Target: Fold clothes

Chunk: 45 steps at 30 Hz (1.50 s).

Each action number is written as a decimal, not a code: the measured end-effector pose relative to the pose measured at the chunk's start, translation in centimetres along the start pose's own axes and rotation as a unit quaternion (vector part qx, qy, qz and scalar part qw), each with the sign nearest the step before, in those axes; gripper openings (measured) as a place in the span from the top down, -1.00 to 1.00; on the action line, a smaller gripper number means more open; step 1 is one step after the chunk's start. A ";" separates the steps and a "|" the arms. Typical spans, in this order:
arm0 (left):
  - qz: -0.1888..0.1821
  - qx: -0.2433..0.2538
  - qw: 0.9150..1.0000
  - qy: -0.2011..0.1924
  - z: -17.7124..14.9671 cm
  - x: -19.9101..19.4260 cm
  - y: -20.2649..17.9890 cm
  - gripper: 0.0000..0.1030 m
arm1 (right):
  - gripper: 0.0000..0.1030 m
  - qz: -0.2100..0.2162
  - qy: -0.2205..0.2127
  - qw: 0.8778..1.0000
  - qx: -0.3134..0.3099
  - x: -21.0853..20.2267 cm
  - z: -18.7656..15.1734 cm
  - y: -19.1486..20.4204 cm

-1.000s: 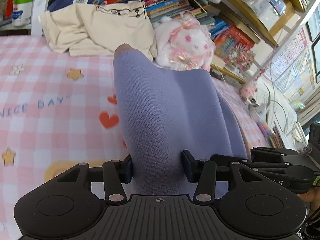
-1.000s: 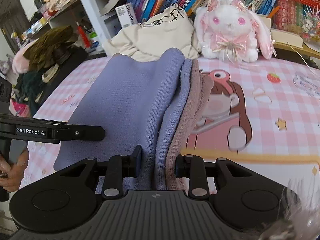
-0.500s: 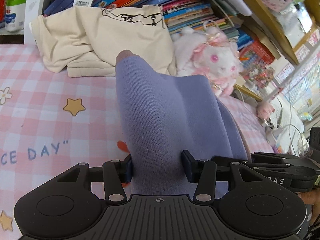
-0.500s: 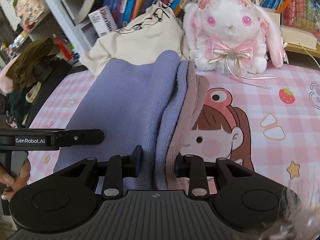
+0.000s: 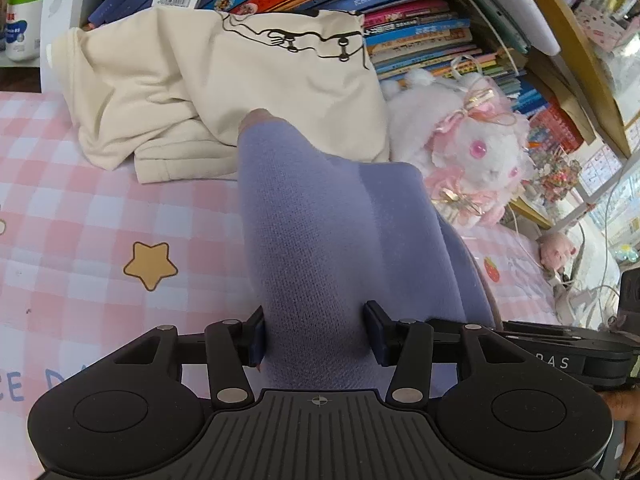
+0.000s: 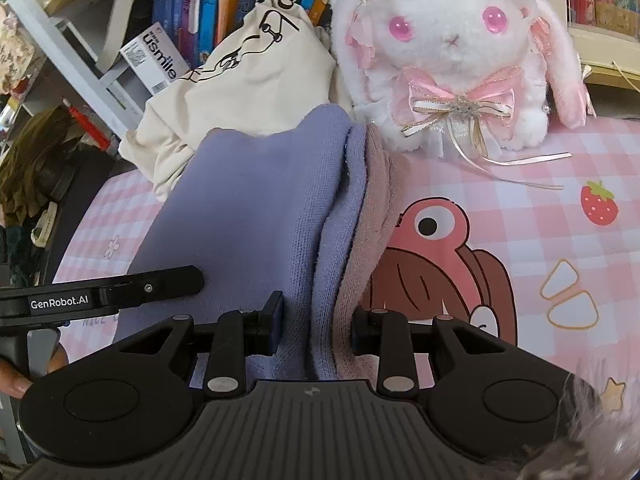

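1. Garment (image 5: pixel 320 248): a lavender knit piece with a mauve inner layer, folded into several layers and held up off a pink checked sheet (image 5: pixel 80 208).
2. Left gripper (image 5: pixel 314 334): its jaws are partly closed, clamped on one end of the folded garment.
3. Right gripper (image 6: pixel 314 330): its jaws are closed to a narrow gap, pinching the stacked lavender and mauve edges at the other end.
4. Each gripper shows at the edge of the other's view, with fingers of a hand (image 6: pixel 16 380) around the left handle.
5. The sheet bears stars, a strawberry and a cartoon girl.
6. Beyond the garment's far tip lies a crumpled cream top (image 5: pixel 224 92) with a black line drawing.
7. Beside the top sits a white plush rabbit (image 6: pixel 452 52) with pink bows.
8. Behind both, shelves of books (image 5: pixel 400 28).
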State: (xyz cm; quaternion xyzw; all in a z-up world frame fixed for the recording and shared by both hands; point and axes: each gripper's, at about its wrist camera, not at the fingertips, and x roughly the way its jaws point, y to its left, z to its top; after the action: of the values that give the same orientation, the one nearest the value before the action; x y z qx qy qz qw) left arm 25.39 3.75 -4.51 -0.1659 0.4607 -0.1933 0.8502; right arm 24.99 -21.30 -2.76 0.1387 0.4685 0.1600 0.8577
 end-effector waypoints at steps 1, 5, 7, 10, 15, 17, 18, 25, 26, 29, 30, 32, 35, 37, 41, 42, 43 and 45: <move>0.001 -0.005 1.000 -0.001 0.1 0.1 0.1 0.05 | 0.44 0.001 0.000 1.000 0.005 0.1 0.1 -0.1; 0.008 -0.020 1.000 -0.003 0.4 0.6 0.6 -0.03 | 0.41 0.008 0.001 0.999 0.034 0.7 0.3 -0.7; 0.012 -0.023 1.000 -0.003 0.3 0.7 0.6 -0.10 | 0.37 0.011 0.001 0.999 0.043 0.7 0.2 -0.9; 0.034 -0.011 0.999 -0.013 0.1 0.2 0.0 -0.23 | 0.22 0.010 -0.004 0.998 0.054 0.4 0.1 -1.2; 0.064 0.010 0.997 -0.039 -1.0 -1.5 -1.2 -0.30 | -0.02 0.000 -0.038 0.998 0.051 -1.6 -0.5 -1.1; 0.070 0.012 0.996 -0.048 -1.7 -2.2 -1.7 -0.32 | -0.10 -0.004 -0.051 0.998 0.047 -2.5 -0.9 -1.0; 0.073 0.013 0.996 -0.052 -2.0 -2.6 -2.0 -0.35 | -0.16 -0.007 -0.057 0.997 0.044 -3.0 -1.1 -0.9; 0.096 0.022 0.992 -0.081 -4.3 -5.1 -3.8 -0.39 | -0.35 -0.054 -0.089 0.995 0.000 -6.6 -3.1 0.2; 0.103 0.030 0.991 -0.082 -4.8 -5.4 -4.3 -0.39 | -0.38 -0.064 -0.092 0.994 -0.006 -7.1 -3.6 0.4; 0.123 0.048 0.987 -0.089 -6.3 -6.2 -5.6 -0.47 | -0.47 -0.085 -0.105 0.991 -0.020 -8.6 -5.3 0.6; 0.127 0.053 0.986 -0.093 -6.8 -6.4 -6.0 -0.52 | -0.49 -0.093 -0.112 0.989 -0.024 -9.1 -5.9 0.6; 0.138 0.063 0.983 -0.101 -7.9 -6.9 -6.7 -0.58 | -0.51 -0.108 -0.125 0.986 -0.032 -10.0 -7.2 0.6; 0.149 0.078 0.980 -0.110 -9.6 -7.4 -7.7 -0.62 | -0.56 -0.131 -0.135 0.981 -0.039 -11.0 -9.1 0.6; 0.153 0.087 0.979 -0.108 -10.6 -7.6 -8.2 -0.62 | -0.58 -0.137 -0.134 0.980 -0.048 -11.3 -10.3 0.8; 0.167 0.091 0.976 -0.103 -12.5 -7.9 -9.0 -0.62 | -0.62 -0.141 -0.122 0.980 -0.068 -11.8 -12.2 1.2; 0.171 0.089 0.976 -0.102 -13.0 -8.0 -9.2 -0.62 | -0.63 -0.141 -0.119 0.980 -0.071 -11.9 -12.7 1.2; 0.172 0.087 0.976 -0.101 -13.5 -8.1 -9.3 -0.62 | -0.64 -0.141 -0.116 0.980 -0.075 -12.0 -13.2 1.3; 0.174 0.085 0.976 -0.102 -14.3 -8.3 -9.5 -0.62 | -0.69 -0.146 -0.109 0.980 -0.076 -12.2 -14.2 1.4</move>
State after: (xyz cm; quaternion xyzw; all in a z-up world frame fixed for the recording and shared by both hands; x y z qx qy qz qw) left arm 7.47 -1.98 -1.64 -0.0296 0.3756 -0.0632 0.9241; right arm 6.49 -23.73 -0.37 0.0200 0.3736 0.0518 0.9259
